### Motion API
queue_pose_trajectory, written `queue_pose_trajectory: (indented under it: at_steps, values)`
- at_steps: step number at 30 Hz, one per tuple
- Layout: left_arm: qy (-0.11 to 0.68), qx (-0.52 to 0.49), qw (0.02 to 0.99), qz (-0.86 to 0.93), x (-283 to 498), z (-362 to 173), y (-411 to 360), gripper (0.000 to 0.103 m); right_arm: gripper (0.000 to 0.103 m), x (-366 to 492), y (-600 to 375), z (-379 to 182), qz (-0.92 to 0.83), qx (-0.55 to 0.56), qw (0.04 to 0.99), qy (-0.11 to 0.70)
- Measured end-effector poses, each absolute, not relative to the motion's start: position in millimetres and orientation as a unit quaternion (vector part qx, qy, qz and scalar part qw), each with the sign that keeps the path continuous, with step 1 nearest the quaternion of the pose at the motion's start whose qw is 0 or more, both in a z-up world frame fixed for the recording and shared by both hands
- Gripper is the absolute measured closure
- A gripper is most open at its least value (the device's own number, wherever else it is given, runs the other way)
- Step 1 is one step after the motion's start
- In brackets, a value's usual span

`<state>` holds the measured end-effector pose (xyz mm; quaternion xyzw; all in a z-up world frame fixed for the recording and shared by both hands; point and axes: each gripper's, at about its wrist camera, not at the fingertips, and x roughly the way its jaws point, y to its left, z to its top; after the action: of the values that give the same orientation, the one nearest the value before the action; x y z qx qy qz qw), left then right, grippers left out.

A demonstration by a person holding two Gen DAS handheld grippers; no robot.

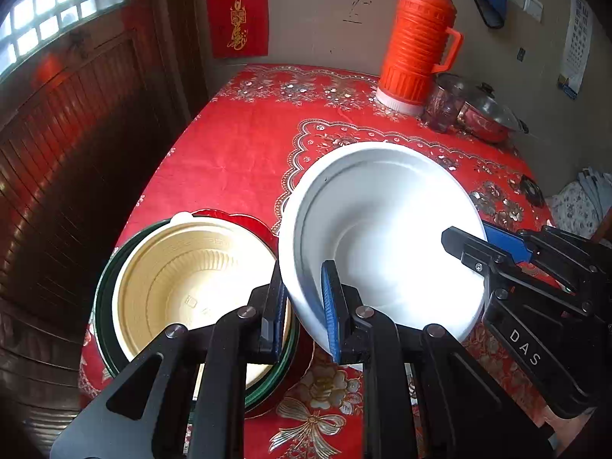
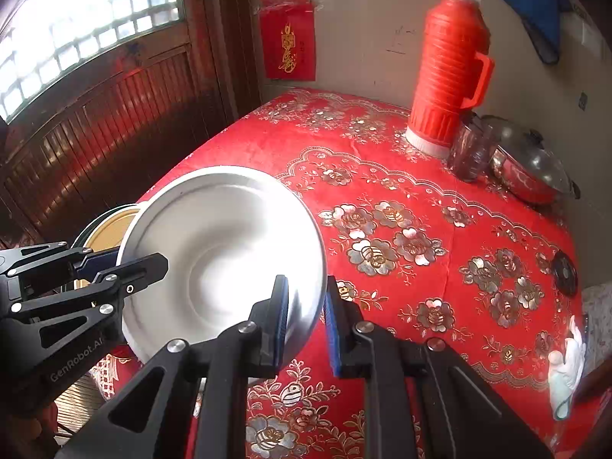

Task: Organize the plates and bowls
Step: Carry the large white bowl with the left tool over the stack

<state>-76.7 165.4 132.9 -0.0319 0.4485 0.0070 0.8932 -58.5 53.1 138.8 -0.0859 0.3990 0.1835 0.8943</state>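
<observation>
A white bowl (image 1: 382,229) is held tilted above the red tablecloth by both grippers. My left gripper (image 1: 304,306) is shut on its left rim. My right gripper (image 2: 306,317) is shut on its right rim and shows in the left wrist view (image 1: 485,244). The bowl also shows in the right wrist view (image 2: 222,252), with my left gripper (image 2: 126,264) on its far rim. A cream bowl (image 1: 179,283) sits nested in a dark green bowl (image 1: 103,306) on a red plate (image 1: 260,225) at the table's front left.
An orange thermos (image 1: 419,38), a glass cup (image 1: 441,107) and a lidded steel pot (image 1: 485,114) stand at the back right by the wall. A small white figurine (image 2: 566,371) stands at the right edge. The red tablecloth (image 1: 237,153) ends at the left near a wooden door.
</observation>
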Motion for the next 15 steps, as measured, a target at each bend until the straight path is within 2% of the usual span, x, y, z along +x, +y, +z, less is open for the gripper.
queue_pose_trajectory:
  at_steps: [15]
  values:
    - [0.440,-0.059,0.894,0.063,-105,135,233,0.086,0.085,-65,125,141,0.233,-0.134,0.882,0.386]
